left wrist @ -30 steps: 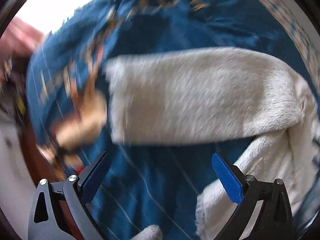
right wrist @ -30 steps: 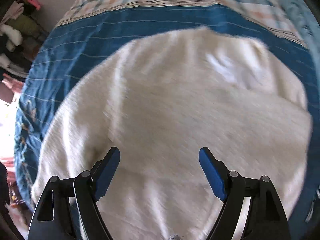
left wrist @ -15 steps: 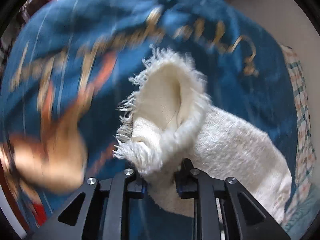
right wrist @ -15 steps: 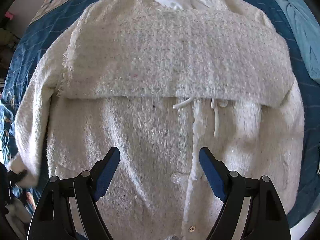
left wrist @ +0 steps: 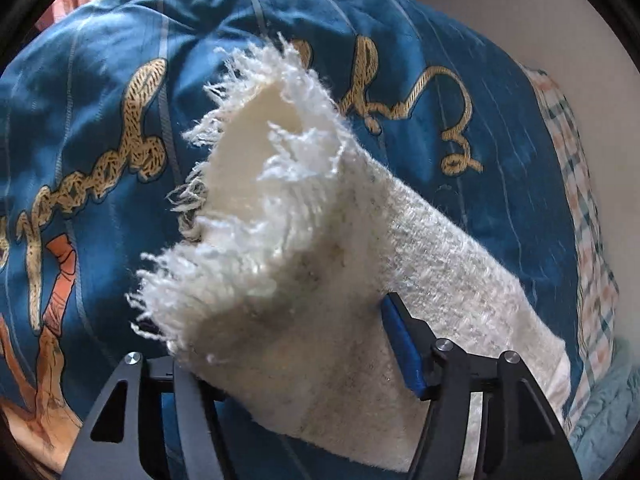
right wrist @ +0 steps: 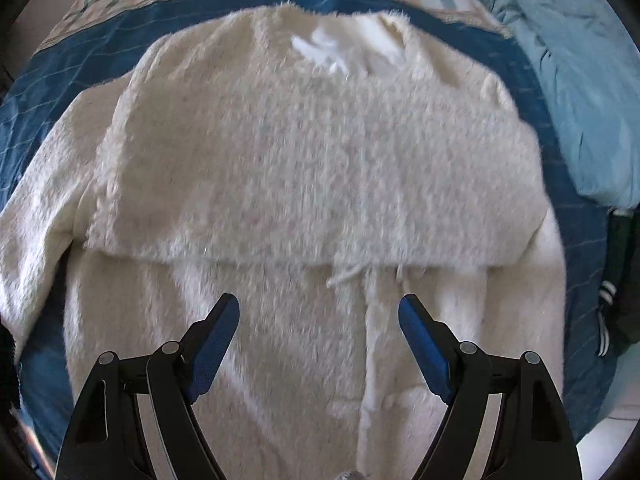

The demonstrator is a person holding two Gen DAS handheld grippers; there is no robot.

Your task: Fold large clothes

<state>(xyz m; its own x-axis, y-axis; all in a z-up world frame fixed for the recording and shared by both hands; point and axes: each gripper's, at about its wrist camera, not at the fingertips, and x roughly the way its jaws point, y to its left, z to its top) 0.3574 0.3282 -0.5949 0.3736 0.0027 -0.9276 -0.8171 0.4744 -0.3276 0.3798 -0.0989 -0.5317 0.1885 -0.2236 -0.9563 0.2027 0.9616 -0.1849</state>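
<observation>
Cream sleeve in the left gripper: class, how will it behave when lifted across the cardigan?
The sleeve probably flops: it sags from the left gripper down to the bedspread. Its fuzzy weave should resist slipping. The fringed cuff may snag.

Hidden, cropped and blurred parts

The sleeve covers the left gripper's left finger, so its grip cannot be judged. The cardigan's hem runs off the lower edge, its weave motion-blurred. The bedspread's gold lettering is partly covered, unreadable.
</observation>
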